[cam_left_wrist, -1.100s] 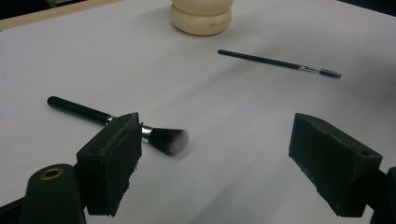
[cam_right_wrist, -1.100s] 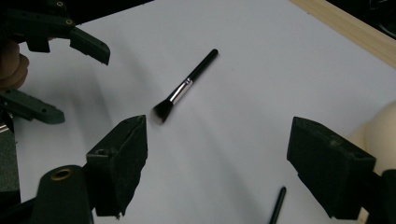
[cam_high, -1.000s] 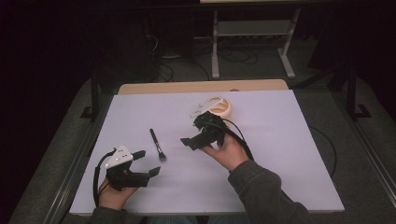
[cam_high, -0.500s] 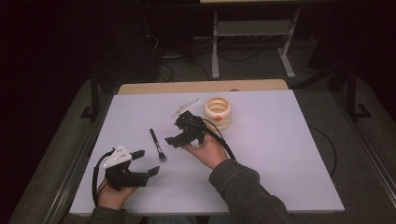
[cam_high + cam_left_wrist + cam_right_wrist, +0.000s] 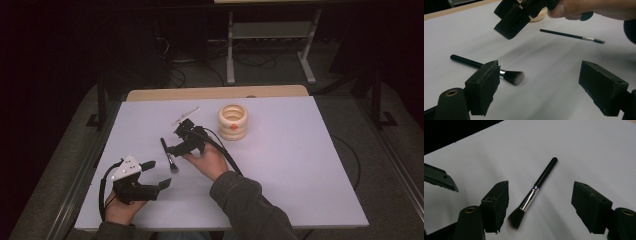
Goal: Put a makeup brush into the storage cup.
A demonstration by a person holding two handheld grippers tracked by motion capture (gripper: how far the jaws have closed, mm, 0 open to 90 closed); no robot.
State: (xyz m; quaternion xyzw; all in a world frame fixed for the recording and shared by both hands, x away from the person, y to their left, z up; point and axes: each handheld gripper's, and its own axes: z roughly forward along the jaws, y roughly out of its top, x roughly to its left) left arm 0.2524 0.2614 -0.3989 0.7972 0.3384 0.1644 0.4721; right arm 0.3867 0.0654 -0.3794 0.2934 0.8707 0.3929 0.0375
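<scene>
High view: right gripper has moved left from the cream ringed holder to hover over the makeup brush at table centre, so pickup looks next. Left gripper idles near-left, spread. Left gripper view adds a thin spoolie farther off. Right gripper view: jaws spread, straddling the brush, not touching.

The high view looks forward and down on the whole worktop from far up. Each hand-held gripper view sits low and close, looking along its own jaws. All three views share the brush
</scene>
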